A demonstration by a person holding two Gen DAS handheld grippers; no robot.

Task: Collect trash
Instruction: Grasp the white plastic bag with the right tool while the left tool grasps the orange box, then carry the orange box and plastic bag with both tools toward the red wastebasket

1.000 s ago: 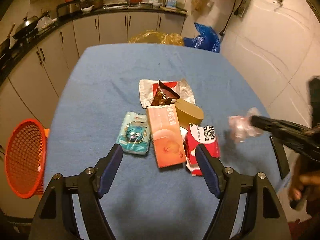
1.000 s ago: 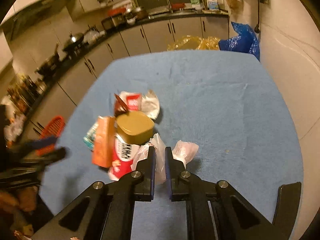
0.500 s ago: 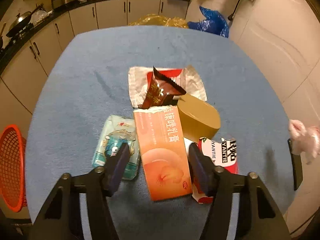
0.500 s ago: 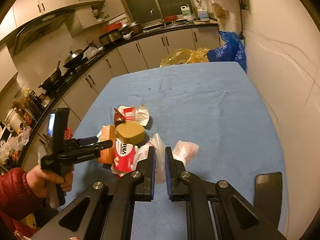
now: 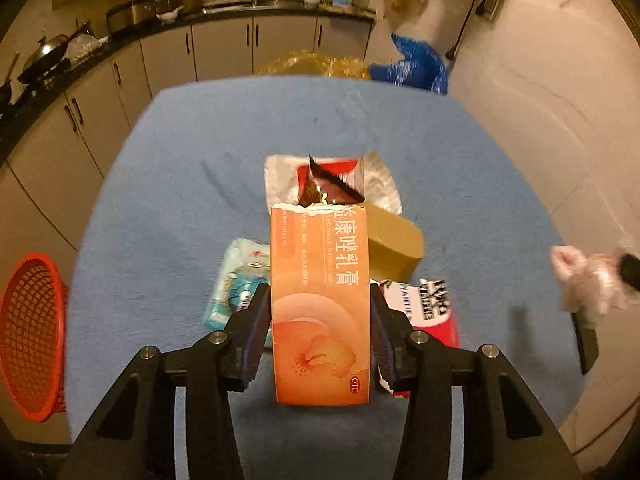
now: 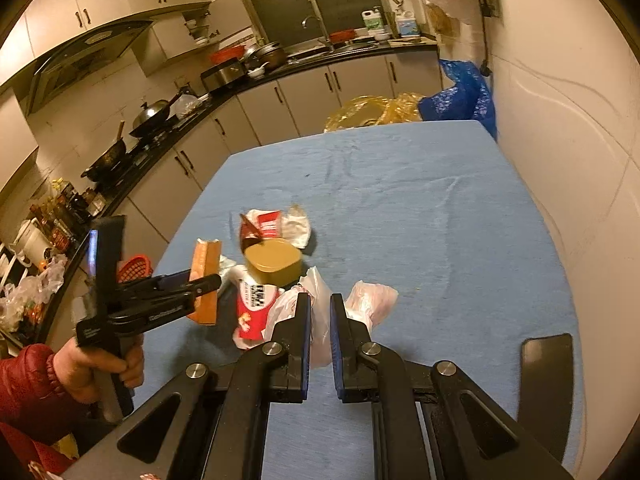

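An orange carton (image 5: pixel 320 308) stands between the fingers of my left gripper (image 5: pixel 319 296); its jaws are closing and the pads press both sides. In the right wrist view the carton (image 6: pixel 206 280) hangs tilted above the cloth in that gripper (image 6: pixel 200 284). My right gripper (image 6: pixel 320 304) is shut on a crumpled clear plastic bag (image 6: pixel 368 296), held above the table's right side. On the cloth lie a tan oval box (image 5: pixel 394 240), a red-and-white carton (image 5: pixel 432 304), a teal packet (image 5: pixel 236 280), a brown wrapper (image 5: pixel 328 188) and a white-and-red wrapper (image 5: pixel 380 184).
A red mesh basket (image 5: pixel 28 332) stands off the left edge of the blue-clothed table (image 5: pixel 180 200). Counter and cabinets (image 5: pixel 160 52) run along the left and back. Blue (image 5: pixel 416 64) and yellow (image 5: pixel 312 66) bags sit beyond the far edge. A wall (image 6: pixel 580 160) is close on the right.
My left gripper moved forward over the orange carton and closed its fingers onto it, and the carton came up off the cloth. The right gripper rose a little with the bag.
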